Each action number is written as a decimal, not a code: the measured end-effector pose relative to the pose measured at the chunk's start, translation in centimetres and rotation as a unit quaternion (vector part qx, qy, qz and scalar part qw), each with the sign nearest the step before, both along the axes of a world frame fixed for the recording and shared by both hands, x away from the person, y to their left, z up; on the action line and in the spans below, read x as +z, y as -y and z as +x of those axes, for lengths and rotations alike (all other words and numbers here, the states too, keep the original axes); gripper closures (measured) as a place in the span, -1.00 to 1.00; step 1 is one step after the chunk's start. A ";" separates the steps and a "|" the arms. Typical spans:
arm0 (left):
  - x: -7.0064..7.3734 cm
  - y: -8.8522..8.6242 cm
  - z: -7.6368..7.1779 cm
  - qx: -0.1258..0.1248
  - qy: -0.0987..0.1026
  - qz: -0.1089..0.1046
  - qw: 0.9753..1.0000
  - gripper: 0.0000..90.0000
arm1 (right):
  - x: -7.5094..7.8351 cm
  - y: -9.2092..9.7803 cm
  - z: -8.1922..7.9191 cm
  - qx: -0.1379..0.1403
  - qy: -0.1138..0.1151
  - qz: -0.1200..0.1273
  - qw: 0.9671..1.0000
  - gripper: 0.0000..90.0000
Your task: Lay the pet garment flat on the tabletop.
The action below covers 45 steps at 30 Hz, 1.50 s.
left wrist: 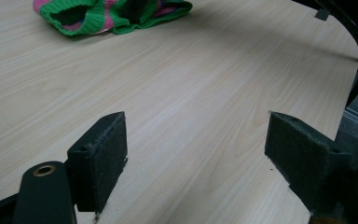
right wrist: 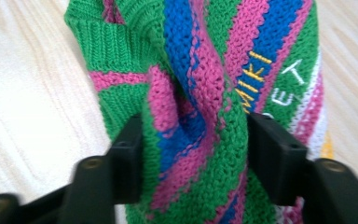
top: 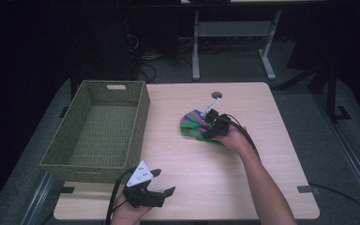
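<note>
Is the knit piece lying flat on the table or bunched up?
Bunched: the striped knit piece is gathered into folds between the right claw jaws, a crumpled heap on the table.

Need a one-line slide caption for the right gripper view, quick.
Right gripper with black fingers closing around a bunched fold of a green, pink and blue striped knitted garment on the light wooden table.

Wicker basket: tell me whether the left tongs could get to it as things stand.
Probably yes. The left tongs hover open and empty at the table's near edge, right beside the wicker basket, with bare tabletop between them. The right tongs are busy gripping the knitted garment farther off.
</note>
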State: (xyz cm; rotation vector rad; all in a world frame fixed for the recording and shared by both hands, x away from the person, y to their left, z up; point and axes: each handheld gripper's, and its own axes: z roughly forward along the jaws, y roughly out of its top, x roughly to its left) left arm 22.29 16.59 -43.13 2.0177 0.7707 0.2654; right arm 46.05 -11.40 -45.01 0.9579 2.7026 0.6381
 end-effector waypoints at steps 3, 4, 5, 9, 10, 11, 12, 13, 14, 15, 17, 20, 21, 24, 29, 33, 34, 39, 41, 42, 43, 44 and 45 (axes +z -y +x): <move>0.0 -0.2 0.1 0.001 0.000 0.000 1.000 -0.54 | 0.2 0.1 0.0 -0.004 0.008 -0.012 1.000 0.36; 0.0 -0.2 0.1 0.001 0.000 0.000 1.000 -0.54 | 0.2 0.1 0.0 -0.008 0.011 -0.015 1.000 0.43; 0.0 -0.2 0.1 0.001 -0.001 -0.001 1.000 -0.54 | 0.2 0.2 0.0 -0.013 0.012 -0.011 1.000 0.47; 0.0 -0.1 0.1 0.000 -0.001 -0.003 1.000 -0.54 | 0.2 0.8 0.2 -0.035 -0.001 0.015 0.999 0.59; 0.0 -0.1 0.0 0.000 -0.001 -0.002 1.000 -0.54 | 0.3 0.8 0.2 -0.038 -0.004 0.015 0.999 0.60; 0.0 -0.2 0.0 0.000 0.000 -0.002 1.000 -0.54 | 0.3 0.9 0.2 -0.038 -0.003 0.014 0.999 0.61; 0.0 -0.2 0.1 0.000 0.000 -0.001 1.000 -0.54 | 0.3 0.9 0.2 -0.038 -0.003 0.014 0.999 0.61; 0.0 -0.3 0.1 -0.001 0.000 -0.002 1.000 -0.54 | 0.4 1.0 0.1 -0.037 -0.003 0.014 0.999 0.62; 0.0 -0.3 0.1 -0.001 0.000 -0.002 1.000 -0.54 | 0.4 1.0 0.1 -0.037 -0.003 0.014 0.999 0.62; 0.0 -0.3 0.1 0.001 -0.001 -0.005 1.000 -0.54 | 0.7 1.2 0.0 -0.037 -0.004 0.014 0.999 0.63; 0.0 -0.3 0.1 -0.001 -0.002 -0.007 1.000 -0.54 | 0.8 1.3 0.0 -0.038 -0.004 0.015 0.999 0.63; 0.0 -0.1 0.1 -0.006 -0.001 -0.007 1.000 -0.54 | 1.6 2.1 0.1 -0.047 -0.005 0.037 0.998 0.63; 0.0 0.0 0.1 -0.006 0.000 -0.006 1.000 -0.54 | 1.9 2.4 0.1 -0.051 -0.011 0.047 0.997 0.63; -0.1 0.1 0.0 -0.005 -0.002 -0.005 1.000 -0.54 | 3.0 2.9 -0.3 -0.051 -0.011 0.054 0.997 0.63; -0.1 0.1 0.1 -0.003 -0.003 -0.005 1.000 -0.54 | 4.1 3.7 -1.3 -0.040 -0.005 0.063 0.997 0.63; -0.1 0.1 0.1 -0.005 -0.003 -0.002 1.000 -0.54 | 5.3 4.3 -2.1 -0.030 0.006 0.080 0.996 0.63; -0.1 0.1 0.1 -0.005 -0.003 -0.002 1.000 -0.54 | 5.3 4.3 -2.1 -0.030 0.006 0.080 0.996 0.63; -0.2 0.1 0.1 -0.005 -0.003 0.000 1.000 -0.54 | 6.5 5.1 -3.5 -0.017 0.016 0.087 0.996 0.63; -0.1 0.0 0.1 -0.003 -0.002 -0.001 1.000 -0.54 | 7.1 5.6 -4.1 -0.013 0.020 0.100 0.995 0.63; -0.1 0.0 0.1 -0.003 -0.001 -0.001 1.000 -0.54 | 7.7 5.8 -4.7 -0.013 0.020 0.111 0.993 0.63; -0.1 0.0 0.0 -0.002 -0.001 -0.002 1.000 -0.54 | 7.7 5.8 -4.7 -0.013 0.020 0.111 0.993 0.63; -0.1 0.0 0.0 -0.001 -0.002 -0.004 1.000 -0.54 | 8.3 6.0 -5.6 -0.005 0.029 0.120 0.992 0.63; -0.1 0.0 0.0 0.000 -0.001 -0.004 1.000 -0.54 | 8.6 5.9 -6.1 -0.002 0.030 0.125 0.992 0.63</move>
